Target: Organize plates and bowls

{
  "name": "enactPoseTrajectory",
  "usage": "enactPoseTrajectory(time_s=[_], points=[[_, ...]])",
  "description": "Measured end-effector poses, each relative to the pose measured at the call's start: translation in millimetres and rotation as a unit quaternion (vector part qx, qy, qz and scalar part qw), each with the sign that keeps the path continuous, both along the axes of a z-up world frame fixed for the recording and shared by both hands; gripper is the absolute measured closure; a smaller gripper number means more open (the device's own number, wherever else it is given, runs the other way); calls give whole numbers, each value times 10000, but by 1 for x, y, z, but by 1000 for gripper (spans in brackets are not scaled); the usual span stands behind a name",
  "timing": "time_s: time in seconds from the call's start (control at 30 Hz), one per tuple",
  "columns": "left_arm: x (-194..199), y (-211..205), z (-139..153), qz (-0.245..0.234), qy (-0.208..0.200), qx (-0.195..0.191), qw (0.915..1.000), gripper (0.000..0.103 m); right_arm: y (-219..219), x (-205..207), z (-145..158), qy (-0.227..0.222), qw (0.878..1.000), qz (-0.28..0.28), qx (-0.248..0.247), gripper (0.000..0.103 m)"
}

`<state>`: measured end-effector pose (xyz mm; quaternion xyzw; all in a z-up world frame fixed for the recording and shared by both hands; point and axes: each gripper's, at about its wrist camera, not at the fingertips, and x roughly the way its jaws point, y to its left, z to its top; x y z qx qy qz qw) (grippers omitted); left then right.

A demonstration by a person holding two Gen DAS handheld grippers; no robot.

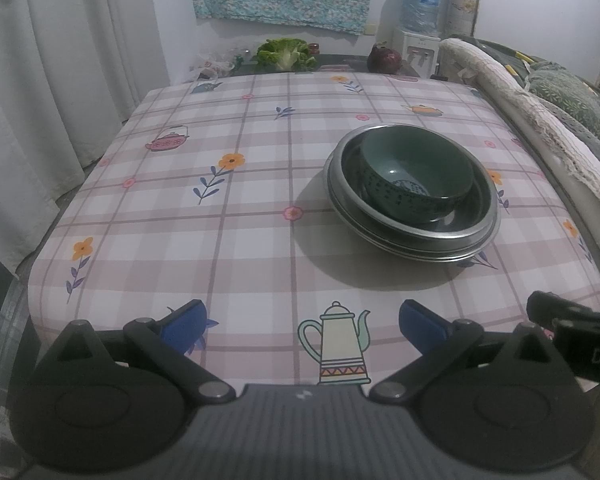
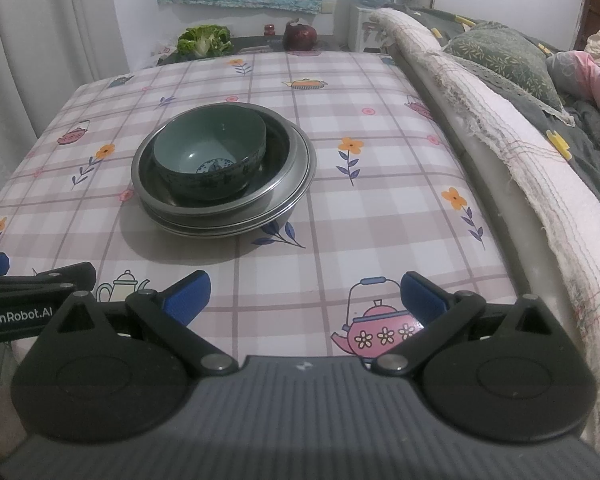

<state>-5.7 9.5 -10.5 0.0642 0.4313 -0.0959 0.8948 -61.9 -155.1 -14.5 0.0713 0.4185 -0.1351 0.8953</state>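
A dark green bowl (image 1: 416, 174) (image 2: 210, 152) sits nested inside a steel bowl (image 1: 472, 224) (image 2: 280, 152), which rests on stacked steel plates (image 1: 420, 254) (image 2: 300, 184) on the checked tablecloth (image 1: 220, 220) (image 2: 380, 200). My left gripper (image 1: 302, 322) hovers open at the table's near edge, well short of the stack, which lies ahead and to the right. My right gripper (image 2: 304, 294) is also open at the near edge, with the stack ahead and to the left. Nothing lies between either pair of blue fingertips. The left gripper's body (image 2: 36, 292) shows at the right wrist view's left edge.
A padded bed rail with a frayed blanket (image 2: 500, 128) (image 1: 540, 112) runs along the table's right side. Beyond the far edge lie a lettuce (image 1: 286, 54) (image 2: 204, 40) and a purple cabbage (image 1: 384, 60) (image 2: 300, 36). White curtains (image 1: 40, 80) hang to the left. A water dispenser (image 1: 418, 20) stands behind.
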Motion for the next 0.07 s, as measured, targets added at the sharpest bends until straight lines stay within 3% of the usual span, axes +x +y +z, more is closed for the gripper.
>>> enactPoseTrajectory(time_s=[0.07], points=[[0,2,0,4,8,1,10000,0,0,0,0,1,10000,3,-4,1]])
